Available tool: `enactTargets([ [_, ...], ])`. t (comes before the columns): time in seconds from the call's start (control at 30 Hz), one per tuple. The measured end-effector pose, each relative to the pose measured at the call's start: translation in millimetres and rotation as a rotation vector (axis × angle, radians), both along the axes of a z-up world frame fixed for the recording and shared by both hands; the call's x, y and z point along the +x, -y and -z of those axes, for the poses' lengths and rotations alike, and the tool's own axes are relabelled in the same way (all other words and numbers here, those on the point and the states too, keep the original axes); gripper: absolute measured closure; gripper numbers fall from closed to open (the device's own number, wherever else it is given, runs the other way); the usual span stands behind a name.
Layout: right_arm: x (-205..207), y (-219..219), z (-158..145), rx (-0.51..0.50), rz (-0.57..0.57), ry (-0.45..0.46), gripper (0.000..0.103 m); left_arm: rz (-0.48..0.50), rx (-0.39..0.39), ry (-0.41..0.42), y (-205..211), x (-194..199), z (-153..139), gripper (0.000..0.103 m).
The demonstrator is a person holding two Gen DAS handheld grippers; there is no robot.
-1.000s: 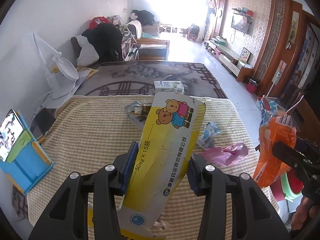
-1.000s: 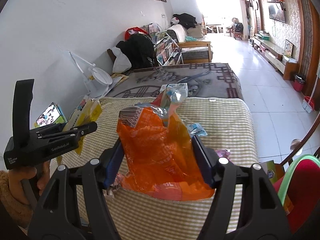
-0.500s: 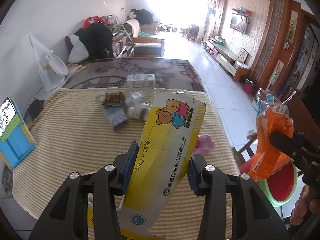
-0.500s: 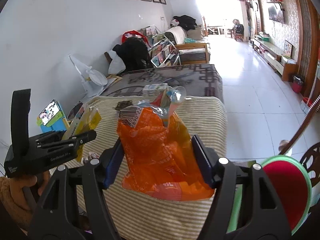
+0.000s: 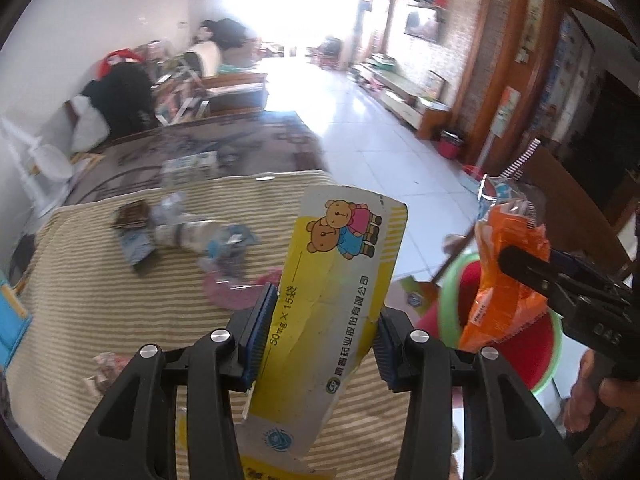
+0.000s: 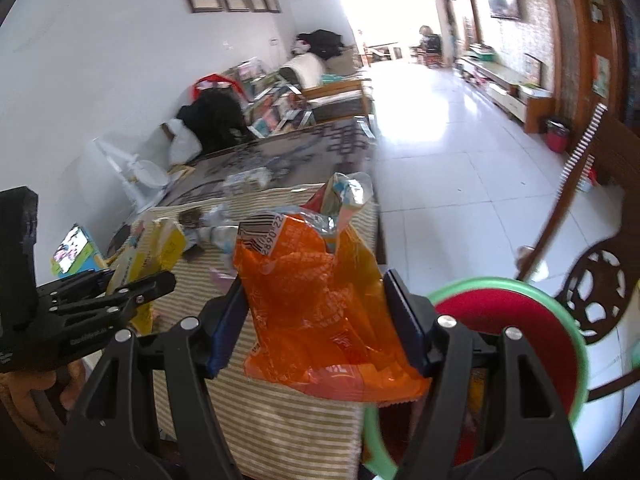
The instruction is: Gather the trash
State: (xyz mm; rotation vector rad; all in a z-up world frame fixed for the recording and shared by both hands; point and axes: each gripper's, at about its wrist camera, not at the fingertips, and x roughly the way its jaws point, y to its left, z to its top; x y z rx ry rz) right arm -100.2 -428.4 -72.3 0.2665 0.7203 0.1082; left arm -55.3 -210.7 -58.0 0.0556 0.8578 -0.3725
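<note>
My left gripper [image 5: 320, 332] is shut on a yellow and white medicine carton [image 5: 332, 280] printed with two bears, held over the striped table's right edge. My right gripper [image 6: 318, 320] is shut on an orange snack wrapper [image 6: 316, 304] with a clear wrapper bunched behind it, held above the rim of a green bin with a red liner [image 6: 520, 320]. The bin [image 5: 520, 344] also shows right of the table in the left wrist view, with the orange wrapper [image 5: 504, 276] over it. The carton [image 6: 160, 248] shows at left in the right wrist view.
The striped tablecloth [image 5: 100, 292] still carries a crushed bottle [image 5: 188, 232], small packets [image 5: 134, 216], a pink wrapper [image 5: 236, 284] and a scrap [image 5: 104, 364] at the near left. A wooden chair [image 6: 600, 272] stands beside the bin. A dark table lies beyond.
Both grippers have swung right with their loads. The bin has come into view under the right gripper, and the table has slid left in both views.
</note>
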Motion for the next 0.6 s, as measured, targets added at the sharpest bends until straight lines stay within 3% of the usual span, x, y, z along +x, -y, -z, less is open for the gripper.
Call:
enactTargets([
  [0.27,-28.0,65.1,10.8,-0.016,0.172,-0.039,0.038,0.169,-0.066,-0.06,65.5,0.5,7.6,0.062],
  [0.6,-54.0,110.0,26.7,-0.047,0.277,-0.124,0.038,0.387,-0.131,-0.138,152.4,0.7,13.0,0.063],
])
